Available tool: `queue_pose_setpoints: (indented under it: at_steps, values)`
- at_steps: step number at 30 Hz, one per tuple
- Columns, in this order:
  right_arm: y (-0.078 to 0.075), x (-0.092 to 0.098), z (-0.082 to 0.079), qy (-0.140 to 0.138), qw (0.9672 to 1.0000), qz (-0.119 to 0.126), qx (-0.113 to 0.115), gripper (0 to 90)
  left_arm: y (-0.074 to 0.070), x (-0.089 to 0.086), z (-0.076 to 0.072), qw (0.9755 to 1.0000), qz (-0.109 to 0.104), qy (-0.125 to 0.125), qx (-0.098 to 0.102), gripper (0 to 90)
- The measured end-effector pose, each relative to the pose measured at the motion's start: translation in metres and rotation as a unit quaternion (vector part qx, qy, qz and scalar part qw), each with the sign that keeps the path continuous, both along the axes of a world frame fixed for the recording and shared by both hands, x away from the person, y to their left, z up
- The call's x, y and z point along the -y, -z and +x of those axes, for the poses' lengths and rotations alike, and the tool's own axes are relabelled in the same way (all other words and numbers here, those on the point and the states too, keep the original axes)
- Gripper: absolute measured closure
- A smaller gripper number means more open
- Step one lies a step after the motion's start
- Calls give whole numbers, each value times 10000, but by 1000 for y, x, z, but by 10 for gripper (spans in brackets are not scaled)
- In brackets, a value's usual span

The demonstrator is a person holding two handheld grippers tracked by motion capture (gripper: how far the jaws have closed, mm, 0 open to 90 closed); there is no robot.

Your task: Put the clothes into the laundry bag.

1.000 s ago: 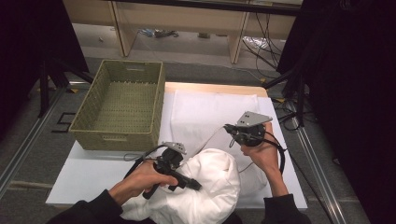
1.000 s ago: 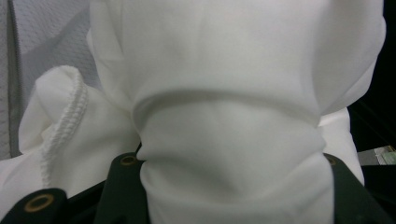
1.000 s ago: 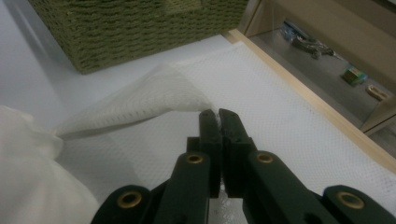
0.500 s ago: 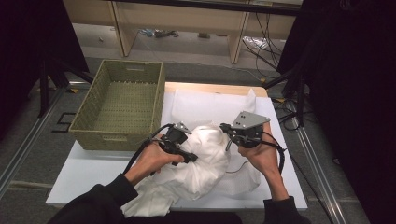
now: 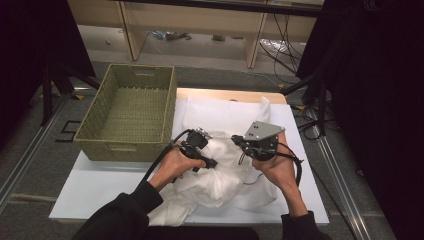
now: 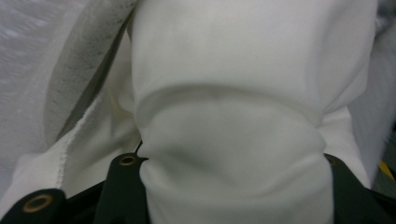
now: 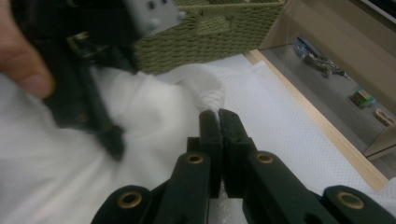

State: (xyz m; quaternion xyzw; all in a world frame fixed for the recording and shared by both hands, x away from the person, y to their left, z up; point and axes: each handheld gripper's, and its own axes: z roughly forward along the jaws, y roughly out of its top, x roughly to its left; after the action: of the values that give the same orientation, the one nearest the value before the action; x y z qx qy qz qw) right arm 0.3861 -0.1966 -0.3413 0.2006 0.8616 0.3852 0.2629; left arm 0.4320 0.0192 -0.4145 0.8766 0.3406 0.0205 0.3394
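Note:
A bunched white cloth (image 5: 220, 180) lies on the white table top (image 5: 100, 190), in front of the person. My left gripper (image 5: 211, 162) is shut on a thick fold of it. In the left gripper view the cloth (image 6: 233, 70) bulges up between the black jaws of that gripper (image 6: 229, 161) and is creased where they pinch it. My right gripper (image 5: 236, 138) is close to the right of it, pointing left. Its jaws (image 7: 218, 122) are shut on a thin edge of the cloth (image 7: 154, 112). The left gripper (image 7: 88, 93) and a fingertip sit just beyond.
A green woven basket (image 5: 95, 125) stands empty at the table's back left and shows as the basket (image 7: 210, 32) in the right gripper view. A white textured sheet (image 5: 225, 110) covers the back of the table. Past the wooden edge (image 5: 230, 93) are low shelves and cables.
My left gripper has carried its fold of cloth from the table's front away from the person and to the right, up close to the right gripper. The right gripper has barely moved.

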Motion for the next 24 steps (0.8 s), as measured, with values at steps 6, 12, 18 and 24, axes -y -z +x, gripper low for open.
queue_pose_setpoints:
  at_steps: [6,12,18,24]
  values:
    - [11,1,4,34,9998,-176,-119,899,26,14,15,9976,-107,-639,-229,218]
    - [20,12,5,135,9994,-150,-269,899,-1,1,-4,9960,-612,-650,2,192]
    - [20,12,5,155,9995,-181,-226,899,-31,-30,-32,9957,-733,-416,377,167]
    - [22,13,5,115,9994,-194,-263,899,-16,-65,-35,9970,-618,-275,384,176]
